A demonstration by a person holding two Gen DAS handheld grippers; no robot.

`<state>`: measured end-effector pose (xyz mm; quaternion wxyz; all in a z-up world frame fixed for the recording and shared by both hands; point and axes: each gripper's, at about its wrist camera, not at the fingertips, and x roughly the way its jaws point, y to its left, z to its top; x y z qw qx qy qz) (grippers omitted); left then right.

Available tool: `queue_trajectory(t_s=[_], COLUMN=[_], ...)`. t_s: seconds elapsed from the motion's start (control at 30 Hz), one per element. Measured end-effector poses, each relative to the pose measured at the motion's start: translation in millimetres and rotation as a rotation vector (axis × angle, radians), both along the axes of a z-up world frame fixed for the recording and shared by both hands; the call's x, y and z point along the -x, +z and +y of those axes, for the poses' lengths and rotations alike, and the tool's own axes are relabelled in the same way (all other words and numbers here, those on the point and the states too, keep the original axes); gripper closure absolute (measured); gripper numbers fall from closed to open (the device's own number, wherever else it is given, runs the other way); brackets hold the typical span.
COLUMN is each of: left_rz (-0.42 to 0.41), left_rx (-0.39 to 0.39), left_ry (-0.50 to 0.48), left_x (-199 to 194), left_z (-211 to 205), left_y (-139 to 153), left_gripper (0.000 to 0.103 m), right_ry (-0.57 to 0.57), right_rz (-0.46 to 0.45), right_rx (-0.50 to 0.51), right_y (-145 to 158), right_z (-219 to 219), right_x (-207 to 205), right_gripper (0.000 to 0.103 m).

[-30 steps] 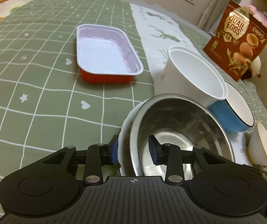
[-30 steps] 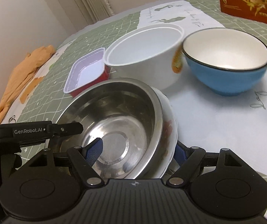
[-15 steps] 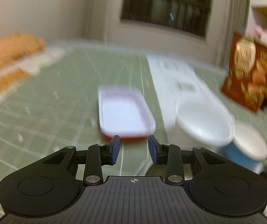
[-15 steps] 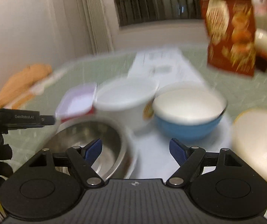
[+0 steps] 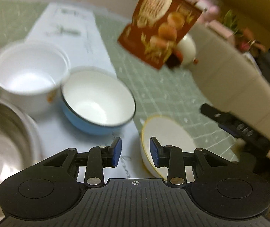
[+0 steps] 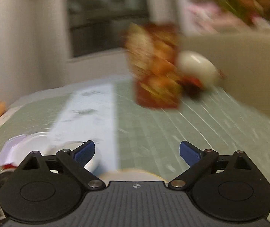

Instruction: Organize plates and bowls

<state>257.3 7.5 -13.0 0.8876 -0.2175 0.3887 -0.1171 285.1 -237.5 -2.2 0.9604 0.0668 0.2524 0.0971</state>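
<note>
A small white bowl with a thin yellow rim [image 5: 165, 136] lies tipped on its side on the tabletop [image 5: 165, 94], its open mouth turned up and to the right, just ahead of the left claw [image 5: 135, 152], whose blue pads stand narrowly apart with nothing between them; the right-hand pad overlaps the bowl's rim in the picture, but whether it touches cannot be told. To the left of this bowl, near it, sits a blue bowl with a white inside and dark rim [image 5: 97, 102], and touching that one is a tall white plastic tub [image 5: 29, 71]. At the left edge, a shiny steel bowl [image 5: 4, 141] sits nested in a white dish. These stand on a pale printed runner [image 5: 72, 30] laid over green checked cloth. Behind, a red-brown snack bag [image 5: 159, 26] stands upright in front of a round white ornament [image 5: 186, 47]. The right claw [image 6: 137, 152] is spreading wide, empty, over the green cloth; its view is badly blurred, with a pale rim [image 6: 135, 172] showing just under it.
</note>
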Motion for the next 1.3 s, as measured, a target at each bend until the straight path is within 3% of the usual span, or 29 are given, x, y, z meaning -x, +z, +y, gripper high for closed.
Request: queue_trajectory(t_s=[0.1, 0.17, 0.3, 0.53, 0.73, 0.83, 1.03, 1.3], left_rz=[0.028, 0.024, -0.008, 0.005, 0.016, 0.038, 0.04, 0.103], left_rx=[0.011, 0.015, -0.062, 0.026, 0.055, 0.102, 0.037, 0.023], left_ry=[-0.011, -0.012, -0.009, -0.051, -0.084, -0.125, -0.147, -0.114], left_x=[-9.7, -8.8, -7.2, -11.0, -17.5, -21.1, -18.9, -12.4], left_z=[-8.0, -13.5, -17.6, -14.7, -23.6, -27.2, -30.8, -10.5], left_y=[-18.5, -24.1, -26.4, -34.5, -50.4, -54.6, -49.6, -40.3], left_gripper=[0.067, 0.067, 0.067, 0.067, 0.068, 0.074, 0.074, 0.074], right_ry=[-0.059, -0.077, -0.055, -0.038, 0.0, 0.026, 0.038, 0.109], right_rz=[0.084, 0.095, 0.149, 0.298, 0.348, 0.39, 0.38, 0.414], right_rx=[-0.067, -0.043, 0.017, 0.045, -0.046, -0.104, -0.131, -0.203], right_y=[-10.3, -12.2, -23.7, -59.6, -70.6, -76.8, -75.2, -74.5], right_z=[-21.7, -24.2, -17.9, -1.4, -10.4, -10.6, -4.8, 2.0], right_x=[-13.4, -17.7, -27.8, -50.2, -50.5, -51.9, -47.8, -41.1], right_gripper=[0.006, 0.006, 0.006, 0.011, 0.025, 0.027, 0.027, 0.025])
